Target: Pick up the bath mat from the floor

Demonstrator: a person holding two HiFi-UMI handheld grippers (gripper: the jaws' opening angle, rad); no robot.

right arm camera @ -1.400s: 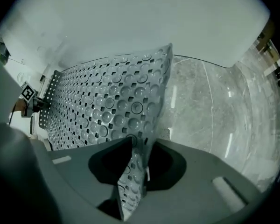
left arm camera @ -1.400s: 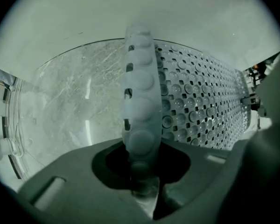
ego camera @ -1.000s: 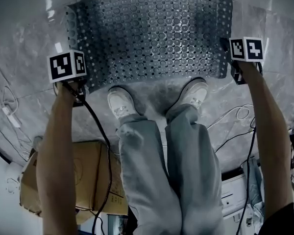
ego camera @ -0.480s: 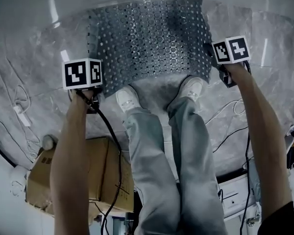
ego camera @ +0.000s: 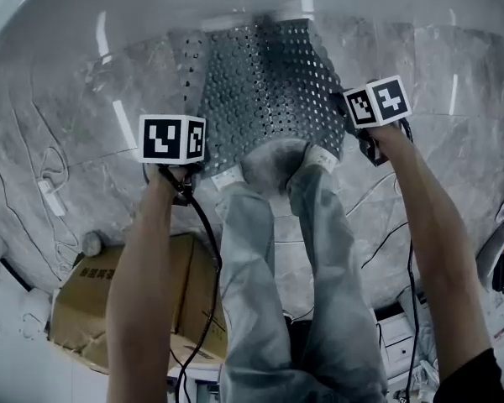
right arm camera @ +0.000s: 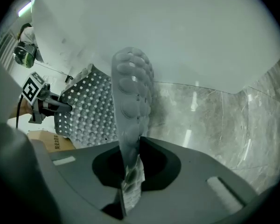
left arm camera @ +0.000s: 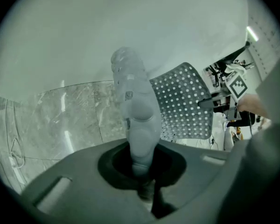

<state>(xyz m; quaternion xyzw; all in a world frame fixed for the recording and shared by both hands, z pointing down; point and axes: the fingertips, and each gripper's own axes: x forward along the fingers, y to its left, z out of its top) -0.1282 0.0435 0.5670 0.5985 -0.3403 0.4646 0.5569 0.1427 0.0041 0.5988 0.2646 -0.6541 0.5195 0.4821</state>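
Two clamped claws, left claw and right claw, hold the perforated bath mat over veined marble floor.

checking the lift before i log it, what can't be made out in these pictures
- Far edge of the mat: head view, seen steeply end-on; whether it is off the floor cannot be told.
- Jaws of the left gripper and right gripper: head view, hidden by the grippers' own bodies; the gripper views show both shut on the mat.
- Print on the box: head view, too small and blurred.
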